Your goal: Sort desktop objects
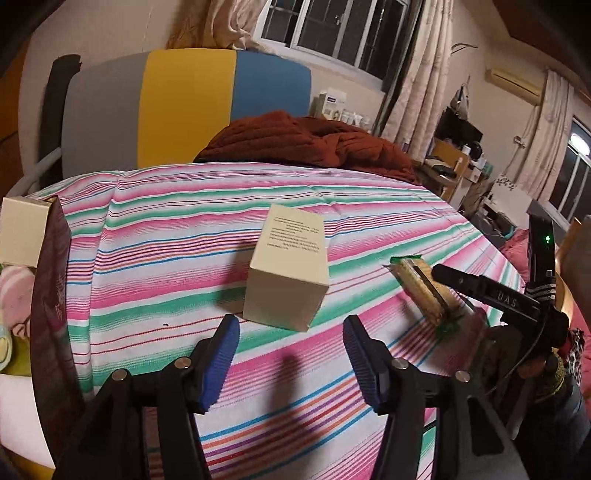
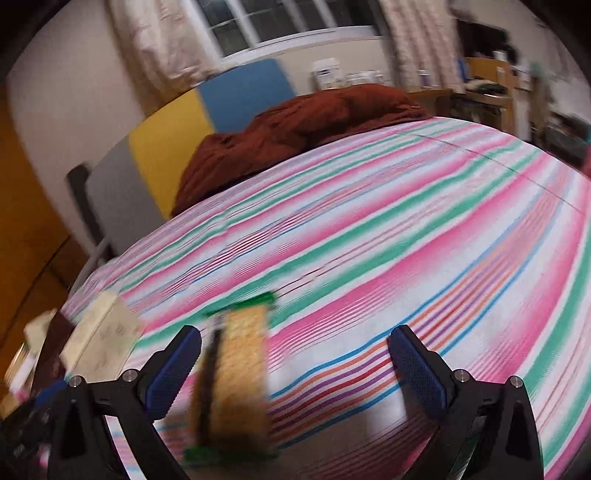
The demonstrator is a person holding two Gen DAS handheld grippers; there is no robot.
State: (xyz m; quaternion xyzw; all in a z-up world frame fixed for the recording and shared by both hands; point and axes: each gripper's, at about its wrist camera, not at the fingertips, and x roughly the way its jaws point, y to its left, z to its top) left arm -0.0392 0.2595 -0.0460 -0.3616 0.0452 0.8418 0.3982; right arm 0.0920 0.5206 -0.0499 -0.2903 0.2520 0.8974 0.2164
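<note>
Striped bedsheet mostly bare; cream box mid-bed ahead of spread left gripper. Right gripper spread, biscuit pack between jaws, contact unclear.

Bedroom at night, indoor lighting, dark window panes.

Bed covered by a sheet striped pink, green, blue and white; rust-red blanket bunched at the far end. Behind it a headboard in grey, yellow and blue panels against a pale wall. White-framed window above, patterned curtains either side. Far right: wooden desk with clutter, air conditioner high on the wall, second window with a lamp reflected.
</note>
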